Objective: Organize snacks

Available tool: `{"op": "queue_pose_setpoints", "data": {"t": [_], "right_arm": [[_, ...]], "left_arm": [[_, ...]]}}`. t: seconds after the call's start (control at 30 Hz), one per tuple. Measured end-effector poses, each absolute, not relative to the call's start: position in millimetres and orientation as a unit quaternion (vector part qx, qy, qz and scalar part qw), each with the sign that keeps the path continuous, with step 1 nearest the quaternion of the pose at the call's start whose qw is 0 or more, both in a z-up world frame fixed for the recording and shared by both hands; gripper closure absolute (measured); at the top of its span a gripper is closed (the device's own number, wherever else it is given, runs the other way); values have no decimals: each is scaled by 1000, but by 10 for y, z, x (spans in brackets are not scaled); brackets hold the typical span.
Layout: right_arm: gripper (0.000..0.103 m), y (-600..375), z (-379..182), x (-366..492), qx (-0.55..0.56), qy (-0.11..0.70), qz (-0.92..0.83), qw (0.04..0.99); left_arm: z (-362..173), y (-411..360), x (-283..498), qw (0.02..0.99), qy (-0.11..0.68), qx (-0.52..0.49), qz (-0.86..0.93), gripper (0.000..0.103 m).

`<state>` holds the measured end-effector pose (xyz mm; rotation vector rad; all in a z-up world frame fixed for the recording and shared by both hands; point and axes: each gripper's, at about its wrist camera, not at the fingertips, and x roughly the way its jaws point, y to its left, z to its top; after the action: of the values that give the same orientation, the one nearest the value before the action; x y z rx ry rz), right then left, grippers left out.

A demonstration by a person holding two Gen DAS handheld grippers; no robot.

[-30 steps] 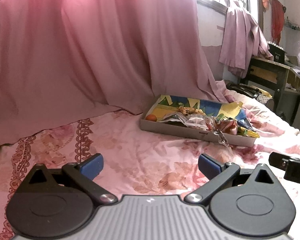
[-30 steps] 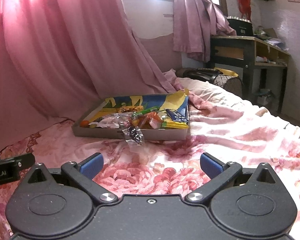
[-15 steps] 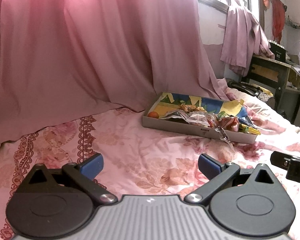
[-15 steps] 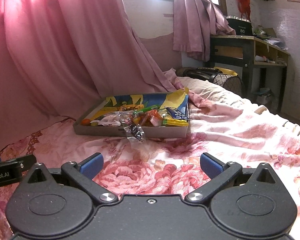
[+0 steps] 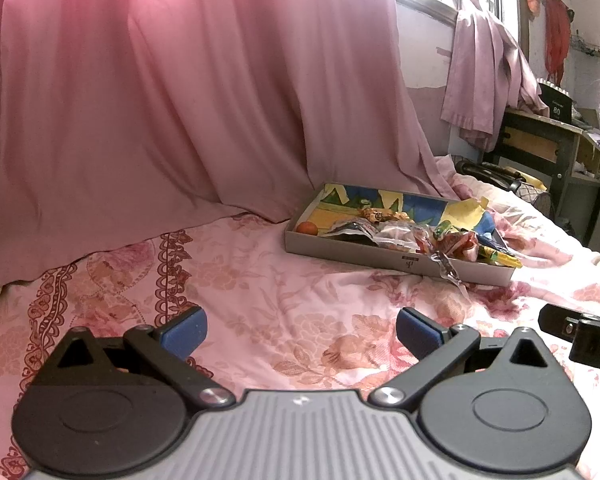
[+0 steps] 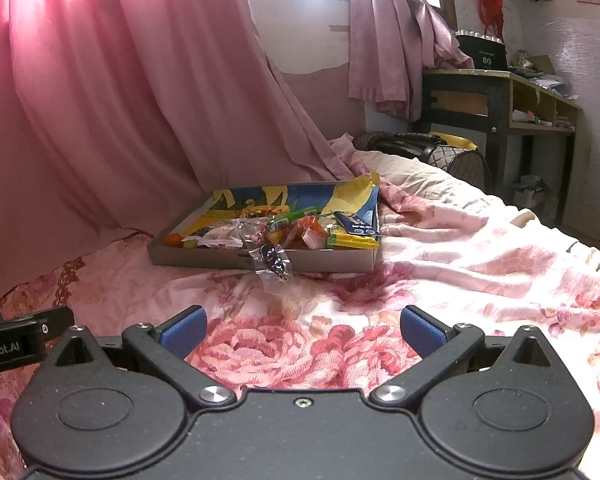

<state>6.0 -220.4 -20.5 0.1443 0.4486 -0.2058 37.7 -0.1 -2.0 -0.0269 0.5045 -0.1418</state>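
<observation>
A shallow grey cardboard tray (image 5: 348,251) (image 6: 204,257) lies on the flowered bedsheet and holds several wrapped snacks (image 5: 452,240) (image 6: 300,228) and a small orange ball (image 5: 307,227). A clear wrapper with a dark candy (image 6: 273,261) hangs over the tray's front wall; it also shows in the left wrist view (image 5: 448,270). My left gripper (image 5: 300,330) is open and empty, well short of the tray. My right gripper (image 6: 302,330) is open and empty, also short of the tray. Each gripper's edge shows in the other's view.
A pink curtain (image 5: 160,100) hangs behind the bed. A dark wooden desk (image 6: 500,96) stands at the right with clutter on it. A dark bag (image 6: 432,148) lies at the bed's far end. A pink garment (image 6: 392,40) hangs by the window.
Both grippers have drawn back slightly from the tray, which looks a little smaller and farther. Both stay open and empty.
</observation>
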Motion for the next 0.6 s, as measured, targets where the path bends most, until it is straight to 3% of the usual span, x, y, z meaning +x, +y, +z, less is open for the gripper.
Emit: {"op": "queue_pose_setpoints", "data": {"t": [0.6], "right_arm": [[1, -2215, -227, 97, 68, 230, -99, 966]], "left_arm": [[-20, -3, 380, 966, 250, -13, -70, 0]]}}
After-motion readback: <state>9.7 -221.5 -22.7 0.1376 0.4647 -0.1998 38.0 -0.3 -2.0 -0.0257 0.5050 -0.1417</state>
